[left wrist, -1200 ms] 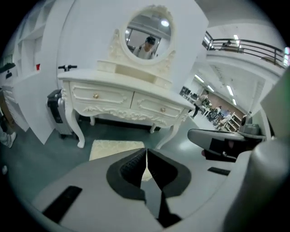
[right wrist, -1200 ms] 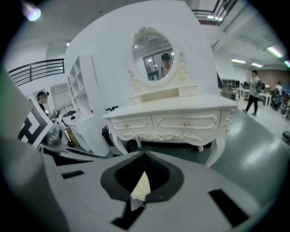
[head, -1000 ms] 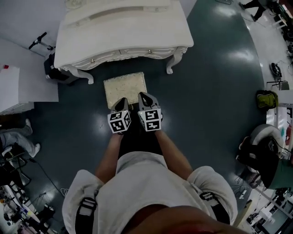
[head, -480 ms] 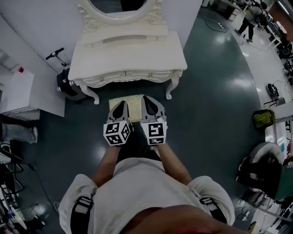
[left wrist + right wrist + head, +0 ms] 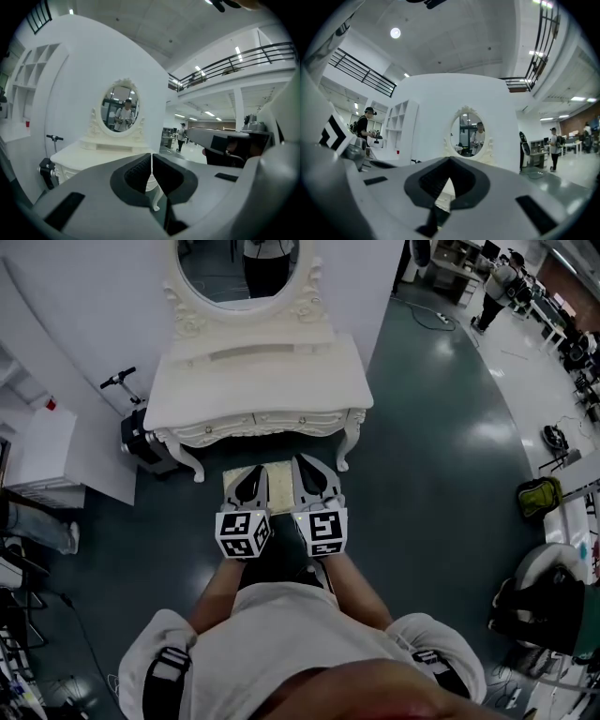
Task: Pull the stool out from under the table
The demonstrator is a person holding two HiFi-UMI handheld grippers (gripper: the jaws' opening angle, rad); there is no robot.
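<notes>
Cream stool (image 5: 279, 482) sits clear, just near of the table (image 5: 253, 395); left gripper (image 5: 253, 476) and right gripper (image 5: 306, 465) hover above, jaws closed, empty, job seemingly done.

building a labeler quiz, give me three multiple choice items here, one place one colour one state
1. Where is the stool relative to the dressing table? A on top B on the floor in front C behind it
2. The dressing table's colour? A white B black C red
3. The left gripper and right gripper are: A both open B clamped on the stool C both shut, empty
Answers: 1 B, it sits on the floor before the table's front; 2 A, top and front are white; 3 C, each gripper's pads meet with nothing between.
</notes>
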